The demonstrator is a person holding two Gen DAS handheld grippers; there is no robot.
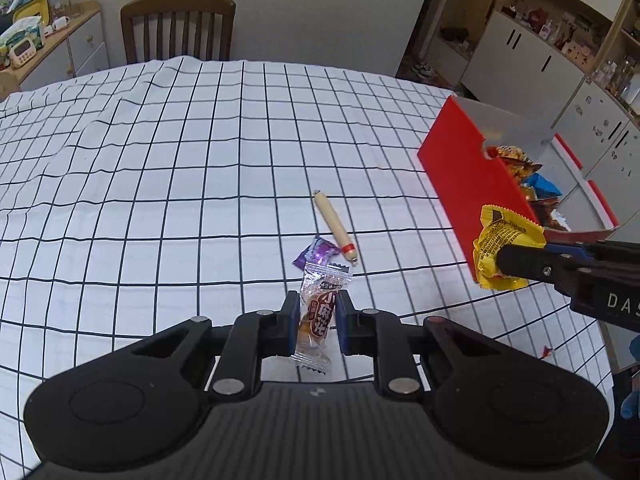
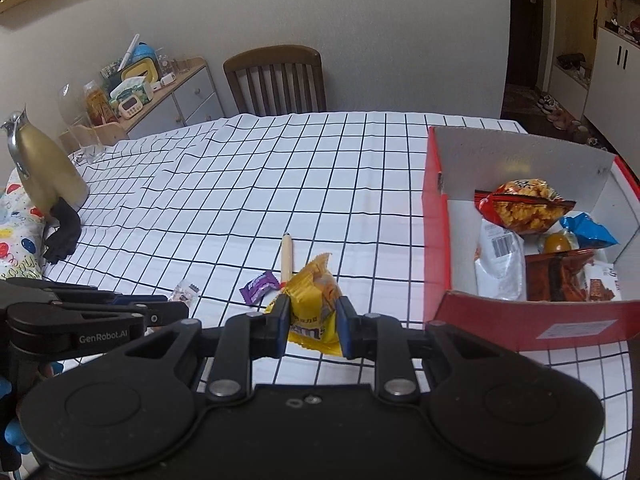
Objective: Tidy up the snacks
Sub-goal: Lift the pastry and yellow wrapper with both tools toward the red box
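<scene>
We held a clear snack packet (image 1: 316, 316) in the left gripper (image 1: 316, 320) and a yellow packet (image 2: 314, 308) in the right gripper (image 2: 314, 316), both above the worktop (image 1: 160, 200); next, carrying them over the red box (image 2: 436, 240) wall.

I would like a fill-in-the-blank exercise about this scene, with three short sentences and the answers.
1. The right tool grips a snack packet whose colour is ____.
2. The left tool grips a clear snack packet with a ____ label.
3. The sausage stick lies on the ____, outside the red box.

Answers: yellow; brown; tablecloth
</scene>
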